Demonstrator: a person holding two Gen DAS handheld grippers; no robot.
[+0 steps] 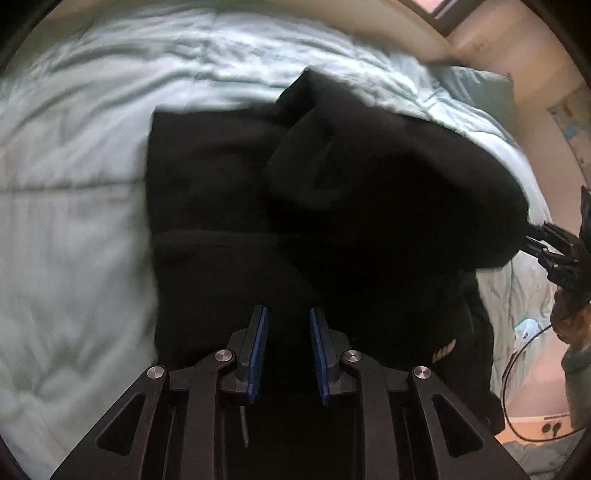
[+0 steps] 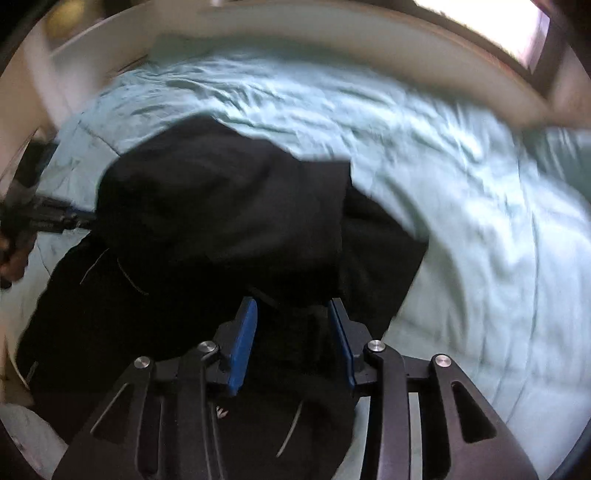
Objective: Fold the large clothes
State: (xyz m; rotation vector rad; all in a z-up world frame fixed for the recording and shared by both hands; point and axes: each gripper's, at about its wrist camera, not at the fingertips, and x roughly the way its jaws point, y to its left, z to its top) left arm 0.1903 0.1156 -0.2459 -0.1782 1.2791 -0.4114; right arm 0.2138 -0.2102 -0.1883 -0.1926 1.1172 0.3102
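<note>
A large black garment [image 1: 229, 206] lies on a pale green bed cover [image 1: 74, 206], partly folded, with a raised fold on its right side. My left gripper [image 1: 289, 325] hovers over its near edge with a gap between its blue pads [image 1: 258, 347]; I cannot tell whether cloth is between them. In the left wrist view my right gripper's fingertips [image 1: 533, 236] meet the edge of the lifted fold. In the right wrist view my right gripper [image 2: 291, 314] has its pads apart over the garment [image 2: 221, 206], and the left gripper [image 2: 79, 218] touches the fold's left edge.
The bed cover [image 2: 443, 206] spreads wide around the garment. A pale wall and a window [image 2: 480, 22] run behind the bed. A black cable [image 1: 517, 369] hangs at the right near the bed's edge, above a floor socket [image 1: 550, 428].
</note>
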